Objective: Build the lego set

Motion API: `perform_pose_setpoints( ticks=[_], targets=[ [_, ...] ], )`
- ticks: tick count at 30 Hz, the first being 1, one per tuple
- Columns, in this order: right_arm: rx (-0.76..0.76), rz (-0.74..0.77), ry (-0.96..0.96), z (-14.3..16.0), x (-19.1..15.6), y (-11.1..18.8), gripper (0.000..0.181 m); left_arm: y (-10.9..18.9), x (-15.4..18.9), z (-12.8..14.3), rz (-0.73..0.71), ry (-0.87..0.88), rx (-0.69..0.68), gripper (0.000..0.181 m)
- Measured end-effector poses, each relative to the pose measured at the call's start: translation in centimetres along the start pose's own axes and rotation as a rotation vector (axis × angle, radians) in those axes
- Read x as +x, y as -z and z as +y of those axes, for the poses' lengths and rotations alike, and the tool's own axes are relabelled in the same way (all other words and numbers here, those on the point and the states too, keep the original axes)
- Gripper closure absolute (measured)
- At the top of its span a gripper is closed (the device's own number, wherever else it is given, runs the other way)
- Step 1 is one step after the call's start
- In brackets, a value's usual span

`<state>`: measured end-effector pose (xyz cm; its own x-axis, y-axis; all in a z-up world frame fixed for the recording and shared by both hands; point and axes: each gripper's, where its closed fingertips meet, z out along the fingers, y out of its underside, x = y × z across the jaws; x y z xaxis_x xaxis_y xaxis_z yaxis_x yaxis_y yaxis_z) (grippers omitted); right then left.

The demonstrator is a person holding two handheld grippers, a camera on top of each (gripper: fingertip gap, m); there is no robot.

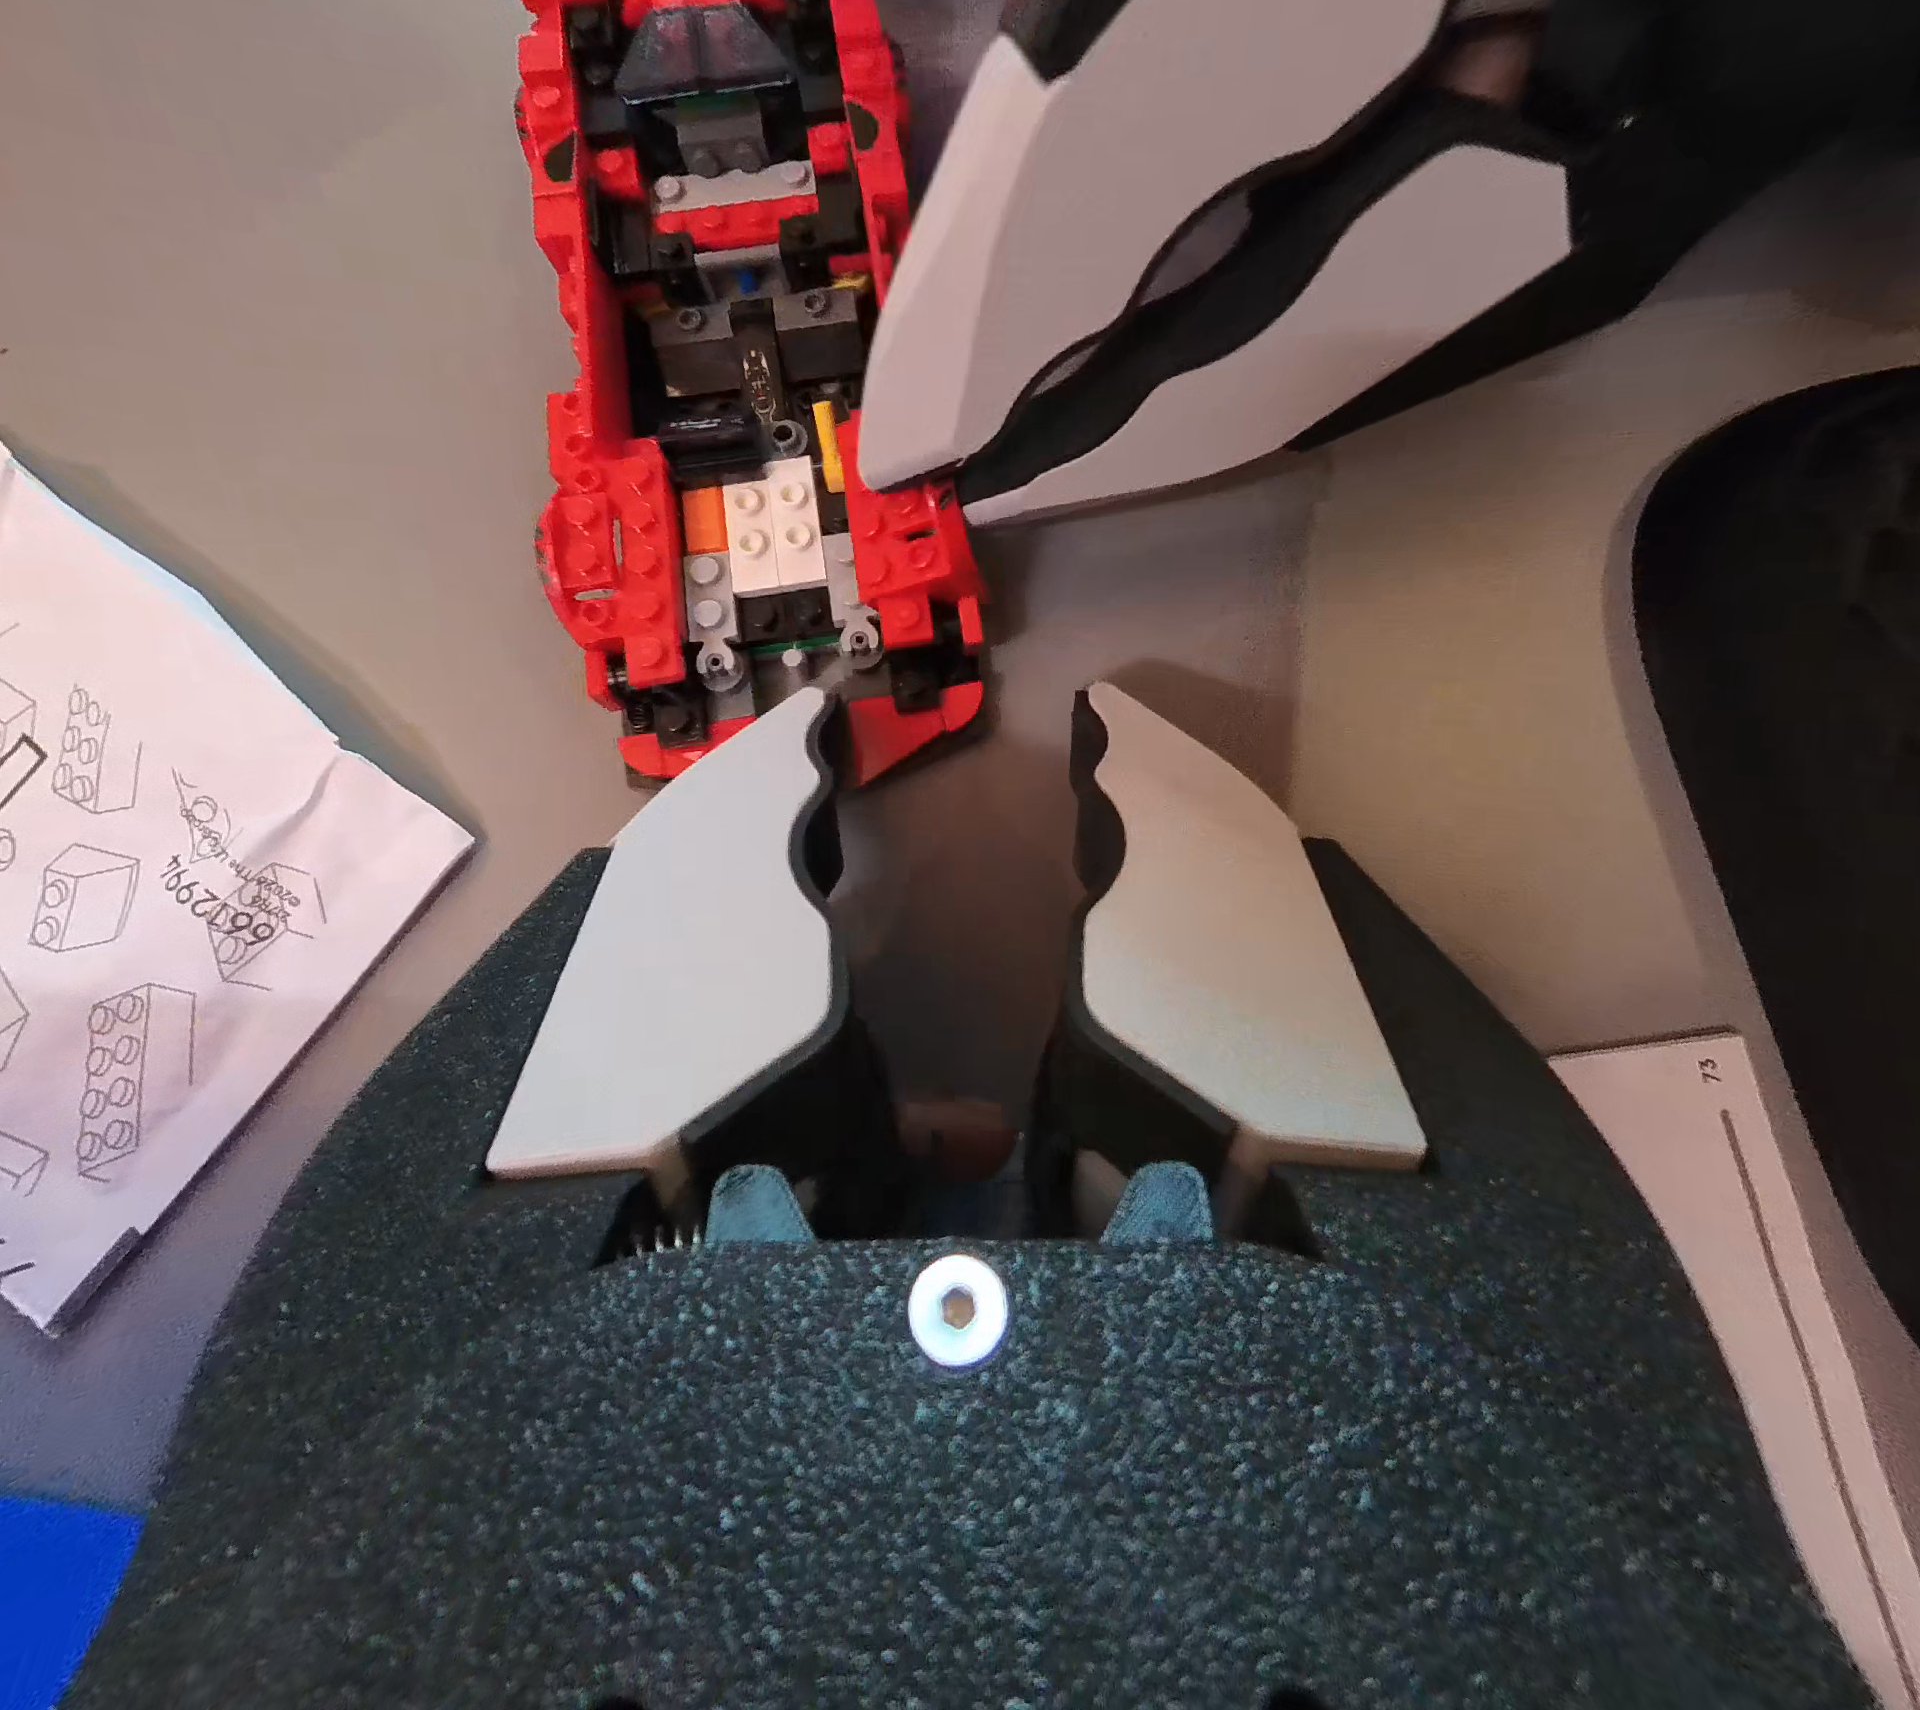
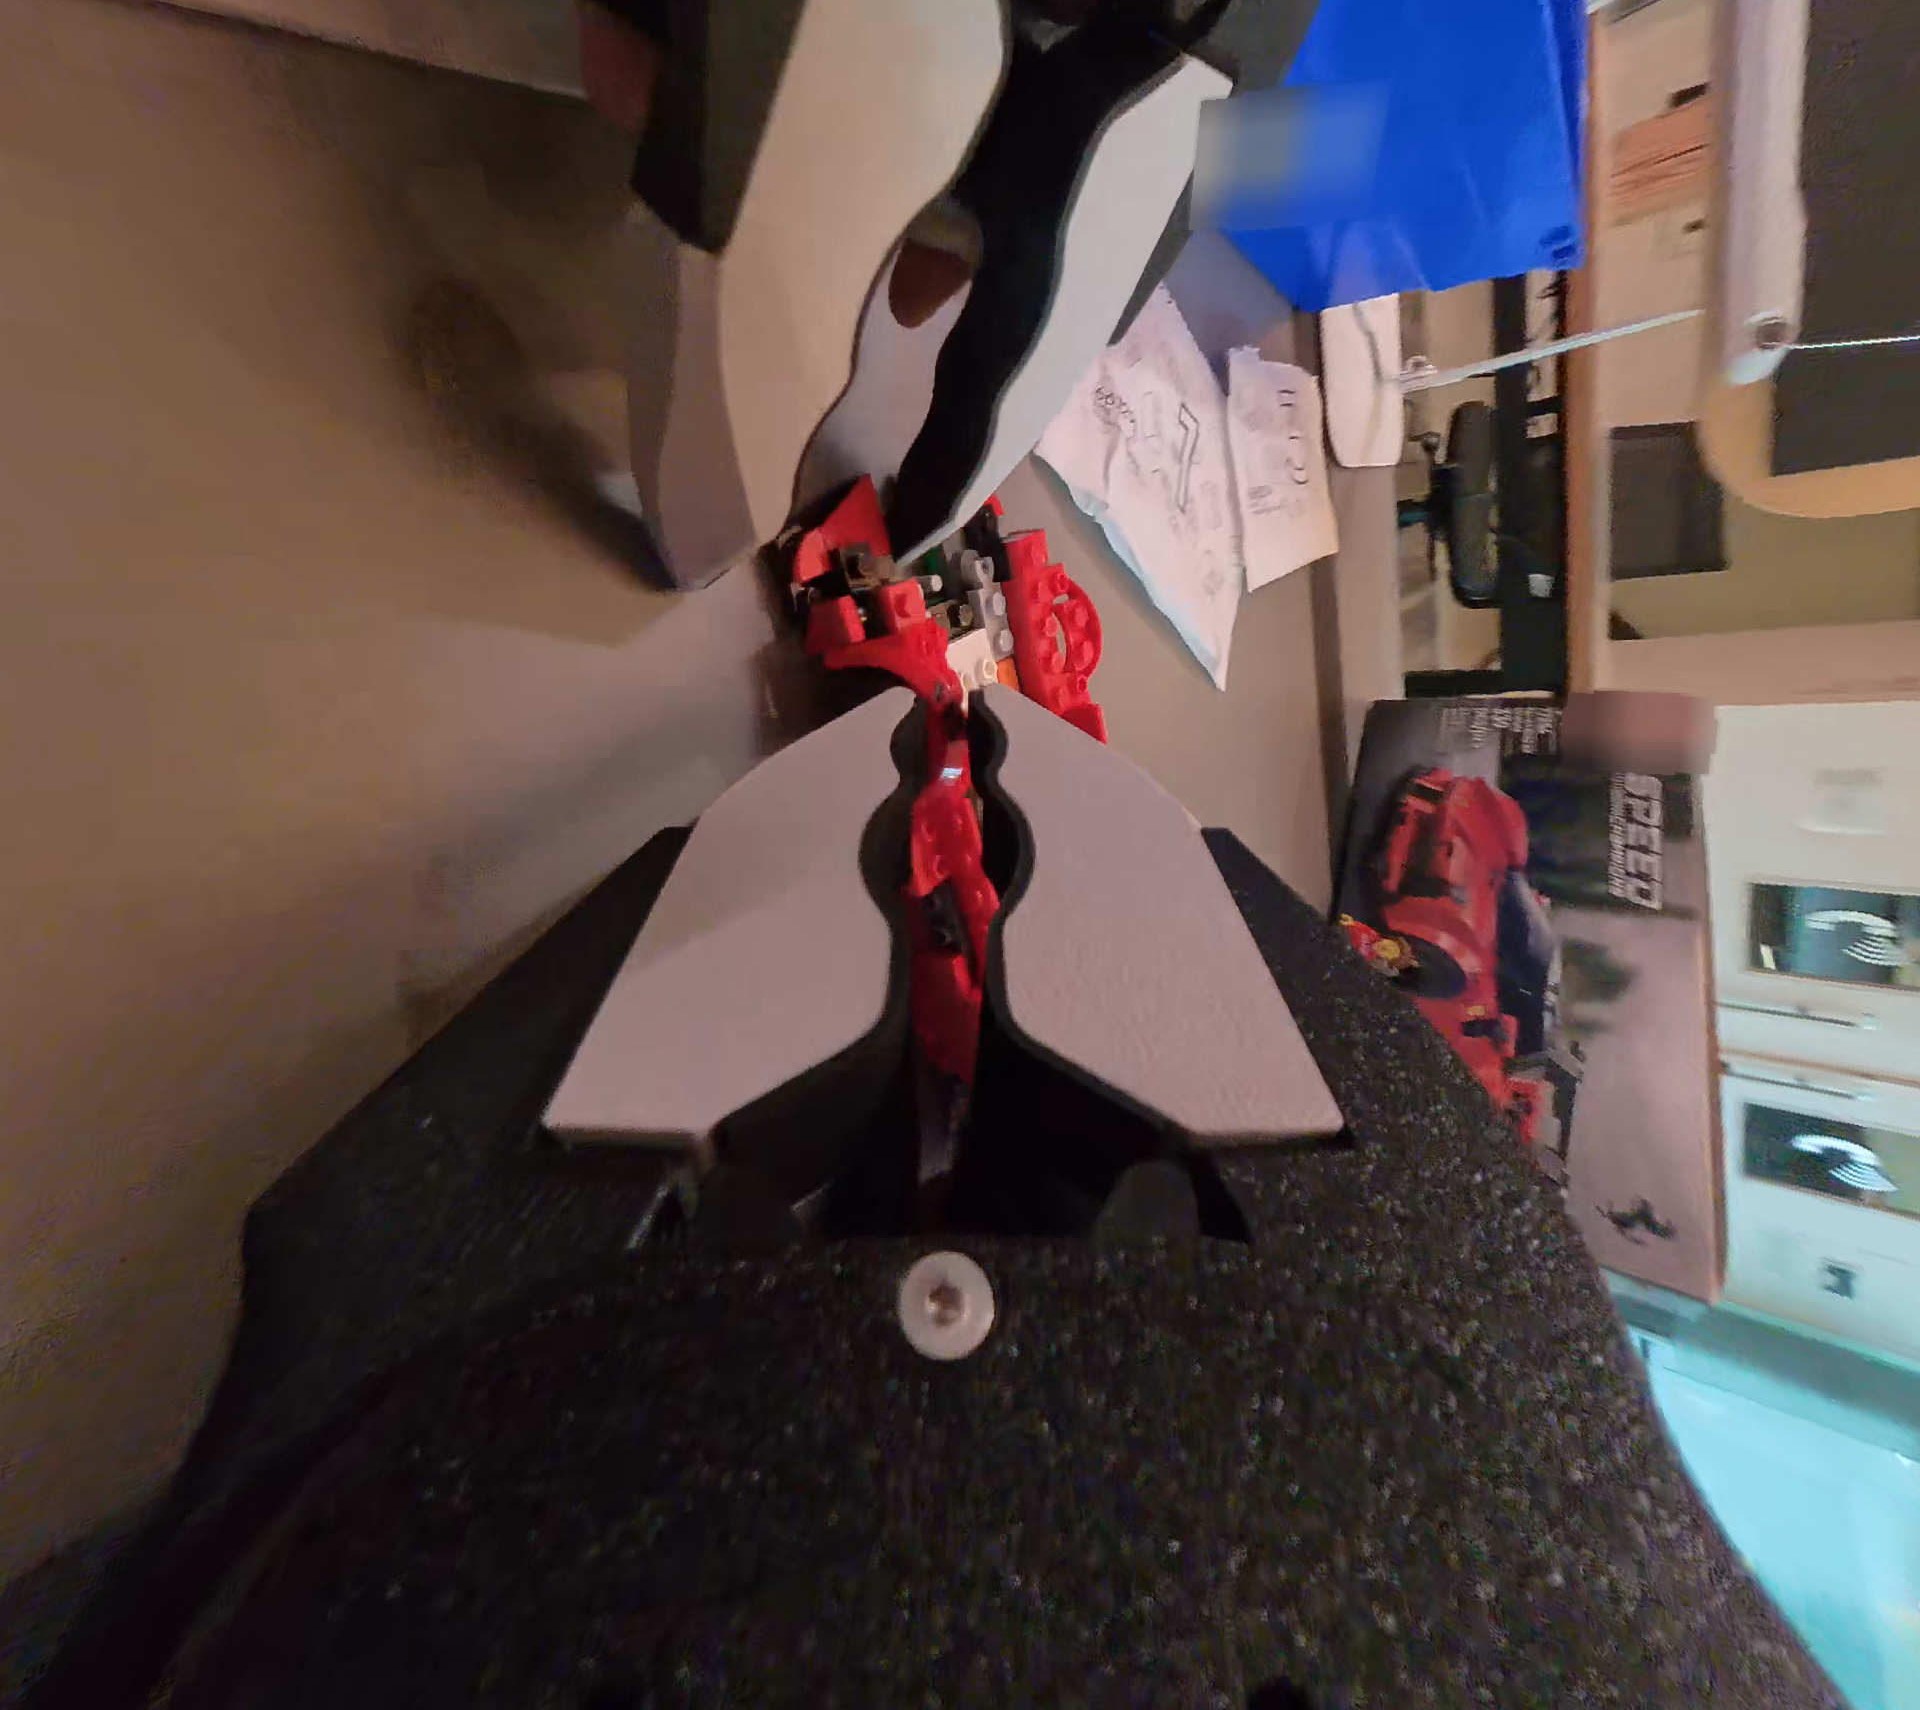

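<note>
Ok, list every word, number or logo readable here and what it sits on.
I won't copy the writing; here is what bears it.
Red lego car: small white lettering on its far end panel.
White paper bag: a printed number and small print among brick drawings.
Instruction page: a page number.
Lego box: large white lettering, partly blurred.

One red brick-built car [image 1: 727,310], two white printed paper bags [image 2: 1153,497], one blue plastic bin [image 2: 1455,50], one grey cardboard set box [image 2: 1538,985], two grey-fingered black grippers [image 1: 956,704].
</note>
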<state>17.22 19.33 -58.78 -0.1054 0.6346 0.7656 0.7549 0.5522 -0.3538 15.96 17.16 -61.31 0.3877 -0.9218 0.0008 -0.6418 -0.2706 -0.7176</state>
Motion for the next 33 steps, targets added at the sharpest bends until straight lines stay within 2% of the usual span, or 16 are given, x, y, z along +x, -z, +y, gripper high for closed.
perform_pose_setpoints(
  ticks=[10,13,22,33],
  targets=[
    [-0.009,0.098,0.035,0.1,-0.6,0.6,0.173,0.0,1.0,-0.1,0.057,0.012,0.004,0.138],
    [0.002,0.093,0.002,0.1,-0.6,0.7,0.173,0.0,1.1,-0.1,0.068,0.017,0.005,0.138],
    [-0.006,0.142,0.079,0.2,-1.0,0.9,0.173,0.0,1.4,-0.2,0.092,0.023,0.01,0.137],
    [0.013,0.132,0.013,0.2,-1.1,0.9,0.172,0.0,1.5,-0.2,0.097,0.02,0.012,0.137]
  ],
)
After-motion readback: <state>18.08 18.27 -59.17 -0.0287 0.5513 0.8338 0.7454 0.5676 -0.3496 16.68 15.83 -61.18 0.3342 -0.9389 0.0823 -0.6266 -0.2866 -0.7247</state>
